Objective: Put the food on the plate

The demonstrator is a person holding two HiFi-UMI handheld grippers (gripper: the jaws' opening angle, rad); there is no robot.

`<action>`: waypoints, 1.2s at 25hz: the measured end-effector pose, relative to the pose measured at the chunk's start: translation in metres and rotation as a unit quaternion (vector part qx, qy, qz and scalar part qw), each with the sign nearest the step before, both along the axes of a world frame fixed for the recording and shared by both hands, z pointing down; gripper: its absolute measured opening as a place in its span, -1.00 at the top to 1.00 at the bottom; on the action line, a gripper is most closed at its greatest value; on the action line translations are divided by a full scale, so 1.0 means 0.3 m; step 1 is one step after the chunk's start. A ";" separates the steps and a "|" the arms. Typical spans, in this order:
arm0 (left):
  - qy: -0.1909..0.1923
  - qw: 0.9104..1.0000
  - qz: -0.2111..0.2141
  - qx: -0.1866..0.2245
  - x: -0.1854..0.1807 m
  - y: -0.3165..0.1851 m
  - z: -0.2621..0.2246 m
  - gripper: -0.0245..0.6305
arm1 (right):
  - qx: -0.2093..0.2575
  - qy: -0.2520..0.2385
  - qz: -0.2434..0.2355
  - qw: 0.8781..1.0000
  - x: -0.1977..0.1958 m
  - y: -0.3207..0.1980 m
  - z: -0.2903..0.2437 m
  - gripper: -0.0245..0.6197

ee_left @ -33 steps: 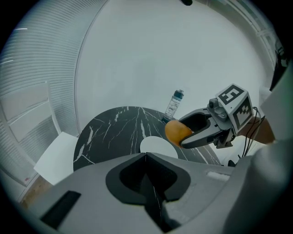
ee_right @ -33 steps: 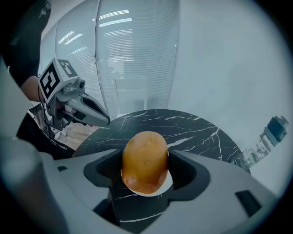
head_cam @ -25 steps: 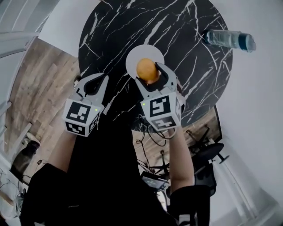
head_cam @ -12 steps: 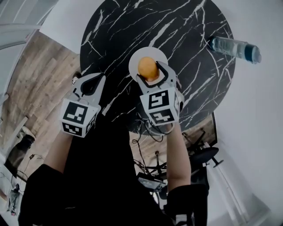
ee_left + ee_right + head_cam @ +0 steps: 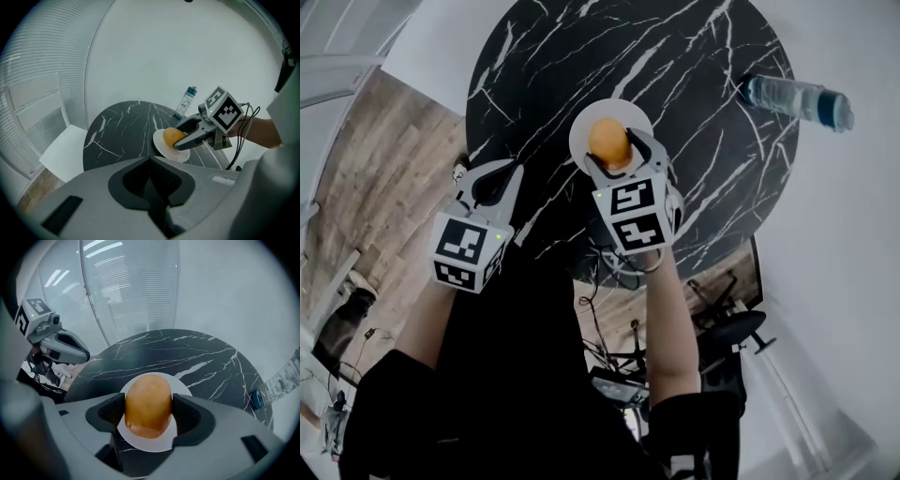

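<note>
Gripping the food (image 5: pixel 147 401) from both sides with the right gripper (image 5: pixel 616 155), jaws narrowed onto its rounded flanks, near the centre of the head view. Hanging right over the small white plate (image 5: pixel 579 131), around the middle of the round black marble table (image 5: pixel 694 66); impossible to tell from any view whether touching the plate or just above it. Parked at the left of the head view, by the table's lower-left edge and well apart from the plate: the left gripper (image 5: pixel 514 169), jaws closed together on nothing. Standing at the upper right, by the table's rim: a plastic bottle (image 5: pixel 792 98), clear of the work. Main hazard, by judgement: letting go too high, with a rounded, egg-like lump likely to bounce or roll across a flat, shallow-looking plate and off onto the marble. Second hazard: opening unevenly or pulling back low, dragging the food along on one pad and tipping it over the plate's near rim. Also possible: pressing down too far and sliding the light plate over the smooth tabletop, or squeezing harder and denting a possibly soft surface. Safest course, most likely: lowering until seated on the plate, spreading the jaws fully, then lifting straight up and back. Little danger from the left gripper or the bottle, both too far away to interfere.
</note>
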State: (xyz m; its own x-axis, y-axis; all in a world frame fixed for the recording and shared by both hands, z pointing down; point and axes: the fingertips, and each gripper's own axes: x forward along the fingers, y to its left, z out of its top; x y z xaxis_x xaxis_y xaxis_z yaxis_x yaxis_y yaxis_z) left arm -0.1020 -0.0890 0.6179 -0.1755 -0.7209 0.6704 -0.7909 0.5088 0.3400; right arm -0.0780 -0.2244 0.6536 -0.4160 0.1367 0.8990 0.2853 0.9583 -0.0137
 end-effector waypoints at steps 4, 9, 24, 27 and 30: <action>-0.001 1.000 0.000 0.001 0.001 -0.007 -0.010 0.93 | -0.004 0.010 0.015 1.000 0.001 -0.008 0.017 -0.04; -0.005 1.000 0.000 0.000 -0.008 -0.011 -0.012 0.93 | -0.008 0.010 0.024 1.000 -0.004 -0.015 0.020 -0.04; -0.010 1.000 0.013 -0.007 0.015 -0.002 -0.059 0.93 | -0.032 -0.032 0.052 0.998 -0.007 0.002 -0.009 -0.12; -0.014 1.000 0.019 -0.008 0.018 -0.004 -0.084 0.93 | -0.040 -0.050 0.068 0.996 -0.004 0.002 -0.048 -0.12; -0.022 0.999 0.030 -0.006 0.019 -0.014 -0.114 0.93 | -0.041 -0.077 0.093 0.992 -0.002 -0.005 -0.104 -0.11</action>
State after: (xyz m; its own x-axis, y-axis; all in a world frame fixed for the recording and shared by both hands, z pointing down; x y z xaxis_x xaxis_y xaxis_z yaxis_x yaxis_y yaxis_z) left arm -0.0962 -0.0931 0.5837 -0.1612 -0.7231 0.6717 -0.8339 0.4638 0.2991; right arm -0.0786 -0.2260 0.6225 -0.5727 0.1141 0.8118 0.1078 0.9921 -0.0634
